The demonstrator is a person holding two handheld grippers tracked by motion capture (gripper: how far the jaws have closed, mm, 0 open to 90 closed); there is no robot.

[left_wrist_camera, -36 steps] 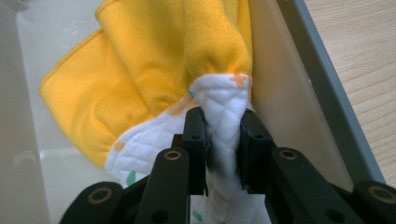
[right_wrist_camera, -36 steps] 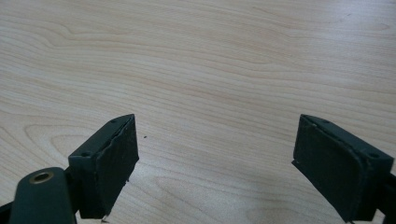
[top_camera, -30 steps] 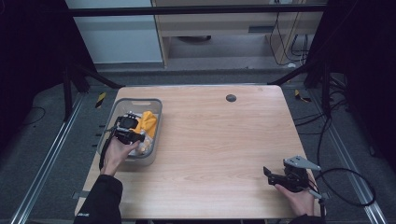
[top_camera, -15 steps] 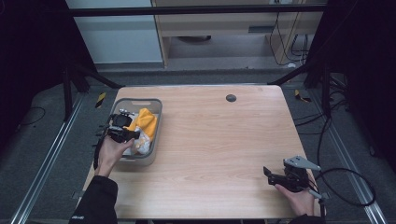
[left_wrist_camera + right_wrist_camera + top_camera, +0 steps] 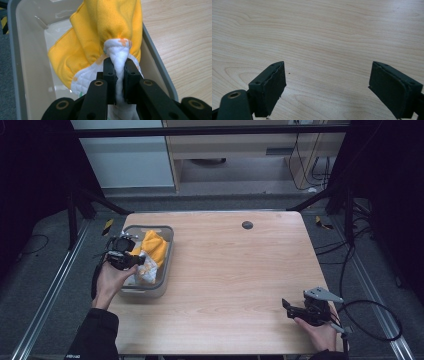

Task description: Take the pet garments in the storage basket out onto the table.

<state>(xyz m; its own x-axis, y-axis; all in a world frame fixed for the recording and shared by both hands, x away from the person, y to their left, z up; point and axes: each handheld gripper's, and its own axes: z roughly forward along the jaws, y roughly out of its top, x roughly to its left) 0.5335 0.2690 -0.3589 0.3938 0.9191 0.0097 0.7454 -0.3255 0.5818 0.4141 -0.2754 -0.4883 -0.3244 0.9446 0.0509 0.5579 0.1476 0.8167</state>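
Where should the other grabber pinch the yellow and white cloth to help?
Probably the loose yellow end of the yellow and white quilted cloth, from above on the wooden table's side. It bunches over the grey plastic bin's rim, while the left gripper clamps the white fold.

Yellow cloth [image 5: 100, 32] (white quilted lining), grey bin [image 5: 17, 62]

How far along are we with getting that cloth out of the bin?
Done: the left gripper is shut on the cloth at a bunched white fold. In hand: the cloth hangs half-lifted, partly inside the bin. Left: clearing the rim and setting it on the table. The right gripper waits open.
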